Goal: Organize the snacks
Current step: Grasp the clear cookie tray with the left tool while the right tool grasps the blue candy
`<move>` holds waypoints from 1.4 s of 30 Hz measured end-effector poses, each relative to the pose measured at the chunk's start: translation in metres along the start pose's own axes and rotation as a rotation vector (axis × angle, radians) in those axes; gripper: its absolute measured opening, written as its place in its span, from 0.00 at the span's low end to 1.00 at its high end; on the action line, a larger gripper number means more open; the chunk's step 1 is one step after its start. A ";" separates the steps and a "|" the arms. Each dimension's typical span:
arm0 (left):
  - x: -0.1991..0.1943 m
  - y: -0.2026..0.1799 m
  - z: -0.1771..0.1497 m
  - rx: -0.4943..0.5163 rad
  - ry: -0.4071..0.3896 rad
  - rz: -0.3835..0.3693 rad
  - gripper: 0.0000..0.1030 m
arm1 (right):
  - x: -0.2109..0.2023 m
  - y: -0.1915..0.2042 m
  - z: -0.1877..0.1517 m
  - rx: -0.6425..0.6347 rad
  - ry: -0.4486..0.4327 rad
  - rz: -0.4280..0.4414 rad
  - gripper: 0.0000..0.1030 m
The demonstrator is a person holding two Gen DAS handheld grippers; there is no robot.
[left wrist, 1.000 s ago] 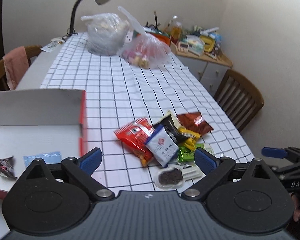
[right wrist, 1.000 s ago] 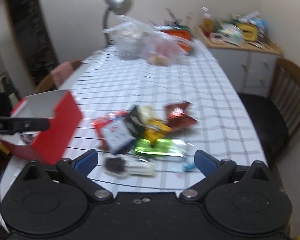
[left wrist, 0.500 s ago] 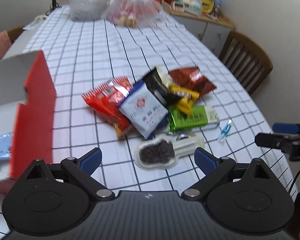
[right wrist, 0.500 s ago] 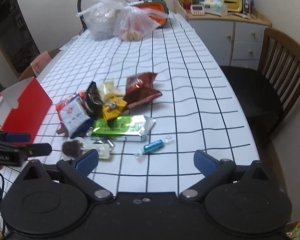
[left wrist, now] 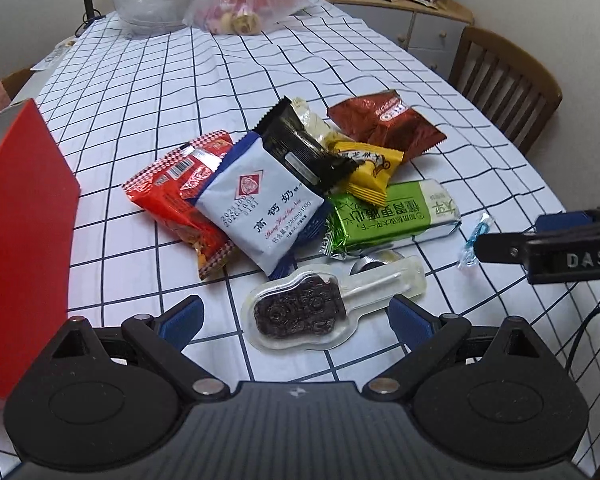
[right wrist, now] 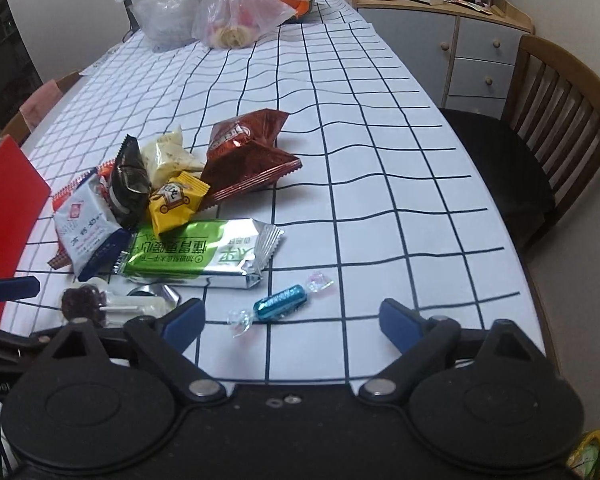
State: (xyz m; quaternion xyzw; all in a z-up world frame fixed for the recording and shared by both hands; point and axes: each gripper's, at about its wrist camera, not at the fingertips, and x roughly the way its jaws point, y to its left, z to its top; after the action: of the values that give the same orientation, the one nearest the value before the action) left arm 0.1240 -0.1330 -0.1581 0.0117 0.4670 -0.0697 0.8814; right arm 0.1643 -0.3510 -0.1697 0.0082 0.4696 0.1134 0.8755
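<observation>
Hovering low over the tabletop [left wrist: 148,80], the left gripper [left wrist: 296,320] had its fingers spread apart, the clear-packed chocolate lollipop [left wrist: 300,312] lying between the fingers, untouched. The right gripper [right wrist: 292,318] had been narrowing its fingers, yet they stood wide with the blue wrapped candy [right wrist: 280,304] lying just ahead of them, not gripped. Just beyond lay the green bar [left wrist: 392,212], then a heap touching it: white-blue packet [left wrist: 260,200], red packet [left wrist: 176,196], black packet [left wrist: 304,148], yellow packet [left wrist: 368,168]; the brown foil packet [right wrist: 248,152] sat at the heap's far edge. The red box [left wrist: 20,240] stood at the left. Far end: two plastic bags [right wrist: 236,12], side by side.
</observation>
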 end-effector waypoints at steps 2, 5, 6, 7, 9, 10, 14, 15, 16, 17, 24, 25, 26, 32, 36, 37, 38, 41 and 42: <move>0.005 -0.001 0.000 0.019 0.007 0.004 0.96 | 0.006 0.001 0.001 -0.002 0.012 -0.006 0.84; 0.011 0.000 -0.001 0.041 0.024 0.003 0.96 | 0.012 0.004 0.002 -0.006 0.023 -0.001 0.81; 0.012 0.000 -0.002 0.050 0.028 0.004 0.96 | 0.013 0.006 0.002 -0.009 0.024 0.000 0.79; 0.014 0.000 -0.002 0.062 0.032 0.006 0.96 | 0.014 0.007 0.002 -0.013 0.025 0.000 0.77; 0.017 0.001 -0.002 0.080 0.038 0.010 0.93 | 0.017 0.008 0.003 -0.011 0.029 -0.001 0.74; 0.018 0.001 -0.002 0.086 0.041 0.013 0.92 | 0.018 0.009 0.003 -0.009 0.029 -0.003 0.73; 0.021 0.004 -0.001 0.096 0.048 0.002 0.89 | 0.020 0.011 0.004 -0.008 0.020 -0.016 0.71; 0.021 0.003 -0.001 0.098 0.050 -0.001 0.87 | 0.021 0.011 0.004 -0.007 0.015 -0.021 0.70; 0.022 0.004 -0.001 0.101 0.053 -0.004 0.86 | 0.021 0.012 0.004 -0.007 0.011 -0.027 0.68; 0.022 0.004 -0.001 0.101 0.051 -0.006 0.86 | 0.021 0.014 0.004 -0.012 0.008 -0.033 0.66; 0.022 0.006 0.003 0.088 0.057 -0.015 0.76 | 0.017 0.020 -0.003 -0.056 -0.022 -0.084 0.36; 0.022 0.006 0.004 0.085 0.055 -0.016 0.74 | 0.016 0.020 -0.004 -0.060 -0.027 -0.091 0.33; 0.021 0.006 0.005 0.081 0.055 -0.017 0.70 | 0.015 0.020 -0.005 -0.064 -0.031 -0.094 0.28; 0.021 0.006 0.006 0.058 0.059 -0.019 0.67 | 0.013 0.018 -0.008 -0.075 -0.041 -0.108 0.10; 0.018 0.009 0.005 0.025 0.065 -0.031 0.66 | 0.009 0.016 -0.009 -0.065 -0.055 -0.122 0.10; 0.017 0.011 0.005 0.019 0.065 -0.032 0.66 | 0.007 0.016 -0.008 -0.059 -0.061 -0.122 0.10; 0.016 0.012 0.004 0.013 0.065 -0.031 0.66 | 0.004 0.016 -0.008 -0.055 -0.066 -0.121 0.10; 0.011 0.016 0.003 -0.011 0.069 -0.038 0.66 | -0.006 0.015 -0.008 -0.036 -0.075 -0.103 0.10; 0.009 0.017 0.002 -0.018 0.068 -0.040 0.66 | -0.010 0.015 -0.008 -0.034 -0.079 -0.096 0.10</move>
State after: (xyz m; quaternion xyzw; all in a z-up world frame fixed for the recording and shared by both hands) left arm 0.1329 -0.1169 -0.1649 -0.0033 0.4973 -0.0826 0.8636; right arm 0.1492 -0.3391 -0.1641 -0.0247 0.4327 0.0790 0.8977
